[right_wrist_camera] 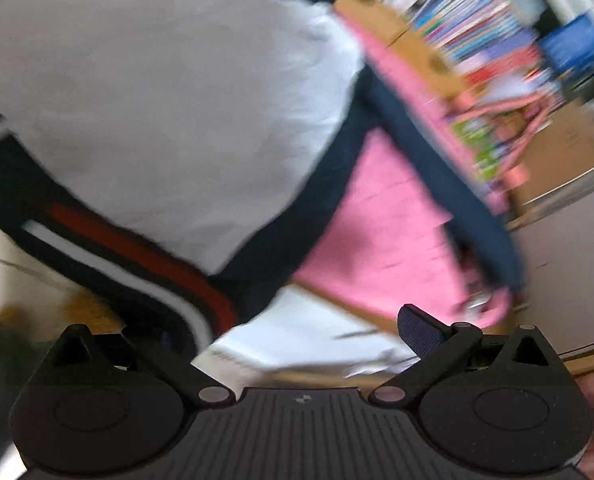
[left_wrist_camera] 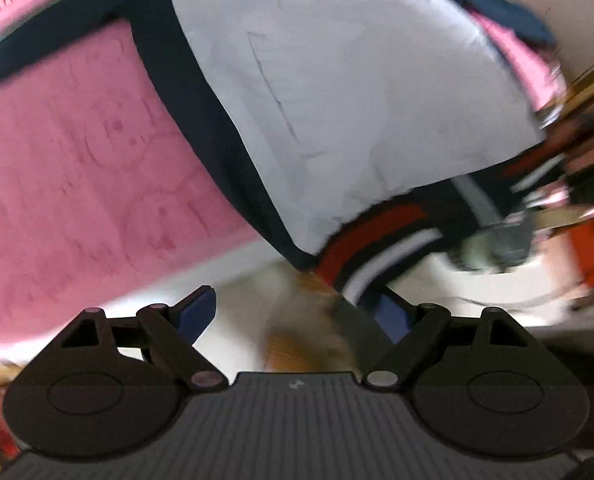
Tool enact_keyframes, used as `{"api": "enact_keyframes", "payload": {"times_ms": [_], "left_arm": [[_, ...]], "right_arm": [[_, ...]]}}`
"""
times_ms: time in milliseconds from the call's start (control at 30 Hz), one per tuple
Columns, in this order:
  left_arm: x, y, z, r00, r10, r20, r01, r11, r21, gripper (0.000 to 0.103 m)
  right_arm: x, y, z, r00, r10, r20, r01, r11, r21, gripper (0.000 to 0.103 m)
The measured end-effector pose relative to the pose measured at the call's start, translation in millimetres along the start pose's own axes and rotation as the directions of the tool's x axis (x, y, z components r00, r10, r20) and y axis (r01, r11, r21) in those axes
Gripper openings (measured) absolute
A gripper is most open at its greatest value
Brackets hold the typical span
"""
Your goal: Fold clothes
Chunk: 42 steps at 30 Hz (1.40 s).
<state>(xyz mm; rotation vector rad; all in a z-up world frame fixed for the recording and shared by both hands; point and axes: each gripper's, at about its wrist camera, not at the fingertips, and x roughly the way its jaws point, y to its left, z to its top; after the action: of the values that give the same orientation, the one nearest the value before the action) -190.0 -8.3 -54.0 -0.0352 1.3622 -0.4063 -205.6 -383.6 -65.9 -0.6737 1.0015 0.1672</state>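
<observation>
A grey and navy garment with a red and white striped hem lies spread on a pink cover. My left gripper is open just short of the hem corner, its right finger partly under the hem. The same garment fills the right wrist view, its striped hem hanging over the edge. My right gripper is open near the hem's other corner; its left finger is hidden behind the hem. Both views are motion blurred.
The pink cover also shows in the right wrist view. A pale floor lies below the edge. Bookshelves with colourful books stand behind. An orange object and a grey object sit at the right.
</observation>
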Motion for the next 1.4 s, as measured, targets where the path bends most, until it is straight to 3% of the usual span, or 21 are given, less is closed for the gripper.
{"api": "enact_keyframes", "payload": {"times_ms": [133, 267, 333, 367, 433, 467, 500, 533, 567, 700, 800, 867, 900, 933, 967, 1000, 1033, 1100, 1233, 1300, 1400], "left_arm": [[-39.2, 13.5, -0.4, 0.997, -0.051, 0.051, 0.052, 0.999, -0.014, 0.087], [-49.6, 20.2, 35.0, 0.978, 0.062, 0.199, -0.056, 0.998, -0.038, 0.087], [-41.6, 21.1, 62.4, 0.955, 0.105, 0.277, -0.092, 0.994, -0.062, 0.086], [-34.1, 20.3, 76.8, 0.944, 0.122, 0.308, -0.105, 0.992, -0.071, 0.086], [-10.3, 15.7, 107.8, 0.925, 0.140, 0.352, -0.120, 0.990, -0.078, 0.080], [1.6, 13.4, 123.3, 0.915, 0.149, 0.374, -0.127, 0.989, -0.082, 0.076], [13.8, 11.8, 137.0, 0.907, 0.164, 0.389, -0.140, 0.986, -0.088, 0.065], [26.6, 10.9, 148.7, 0.900, 0.187, 0.394, -0.162, 0.982, -0.096, 0.054], [39.2, 10.6, 159.1, 0.895, 0.215, 0.391, -0.187, 0.976, -0.109, 0.052], [75.5, 19.2, 174.3, 0.896, 0.325, 0.303, -0.287, 0.944, -0.165, 0.049], [82.8, 39.0, 171.1, 0.886, 0.387, 0.256, -0.339, 0.917, -0.212, 0.057], [75.8, 58.3, 170.9, 0.871, 0.437, 0.225, -0.373, 0.886, -0.275, 0.062], [69.7, 65.1, 172.1, 0.855, 0.480, 0.195, -0.411, 0.858, -0.308, 0.061], [63.6, 71.8, 173.2, 0.838, 0.521, 0.164, -0.448, 0.827, -0.339, 0.050], [55.9, 75.6, 175.1, 0.821, 0.549, 0.156, -0.470, 0.805, -0.363, 0.046], [46.2, 75.5, 177.8, 0.807, 0.563, 0.178, -0.472, 0.796, -0.378, 0.046], [39.1, 72.8, 183.5, 0.800, 0.561, 0.215, -0.460, 0.802, -0.380, 0.046], [32.7, 59.2, 207.1, 0.798, 0.513, 0.317, -0.413, 0.848, -0.333, 0.047], [57.1, 42.9, 267.5, 0.826, 0.406, 0.391, -0.340, 0.912, -0.229, 0.047], [78.4, 51.4, 291.1, 0.837, 0.403, 0.369, -0.349, 0.914, -0.208, 0.032], [88.5, 82.2, 312.1, 0.808, 0.456, 0.373, -0.405, 0.890, -0.211, 0.033]], "right_arm": [[-7.5, -30.7, 10.4, 0.976, 0.216, -0.033, -0.208, 0.965, 0.161, 0.103], [-21.3, -86.9, 14.9, 0.894, 0.447, 0.041, -0.413, 0.784, 0.462, 0.103], [-24.8, -102.5, 28.0, 0.895, 0.428, 0.129, -0.429, 0.743, 0.513, 0.102], [-19.7, -101.6, 42.4, 0.903, 0.402, 0.153, -0.422, 0.757, 0.499, 0.096], [-8.5, -99.1, 71.8, 0.914, 0.352, 0.202, -0.406, 0.782, 0.472, 0.064], [6.1, -93.4, 92.2, 0.909, 0.351, 0.222, -0.416, 0.784, 0.461, 0.039], [19.9, -86.5, 110.0, 0.903, 0.353, 0.242, -0.428, 0.776, 0.463, 0.033], [34.3, -79.4, 128.1, 0.897, 0.356, 0.263, -0.441, 0.769, 0.463, 0.033], [53.1, -70.2, 147.8, 0.888, 0.360, 0.288, -0.457, 0.766, 0.452, 0.032], [108.7, -37.7, 212.8, 0.878, 0.349, 0.327, -0.446, 0.844, 0.298, 0.032], [144.3, -47.7, 229.0, 0.907, 0.282, 0.312, -0.351, 0.916, 0.192, 0.030], [172.5, -85.9, 227.8, 0.937, 0.188, 0.295, -0.268, 0.928, 0.259, 0.028], [185.4, -113.7, 226.8, 0.950, 0.137, 0.279, -0.232, 0.911, 0.342, 0.026], [197.8, -140.5, 226.5, 0.964, 0.082, 0.253, -0.186, 0.887, 0.422, 0.026], [205.7, -159.1, 232.5, 0.986, -0.013, 0.166, -0.071, 0.869, 0.489, 0.029], [212.7, -177.5, 238.0, 0.992, -0.098, 0.081, 0.038, 0.838, 0.545, 0.028], [210.6, -192.8, 240.0, 0.990, -0.122, 0.076, 0.054, 0.802, 0.595, 0.028], [193.3, -201.6, 246.6, 0.978, -0.105, 0.182, -0.038, 0.765, 0.643, 0.028], [168.0, -125.8, 294.0, 0.926, 0.122, 0.357, -0.275, 0.866, 0.418, 0.028], [168.9, -80.5, 320.8, 0.879, 0.269, 0.394, -0.402, 0.863, 0.307, 0.027], [193.0, -33.3, 361.3, 0.849, 0.335, 0.408, -0.425, 0.892, 0.152, 0.026]]}}
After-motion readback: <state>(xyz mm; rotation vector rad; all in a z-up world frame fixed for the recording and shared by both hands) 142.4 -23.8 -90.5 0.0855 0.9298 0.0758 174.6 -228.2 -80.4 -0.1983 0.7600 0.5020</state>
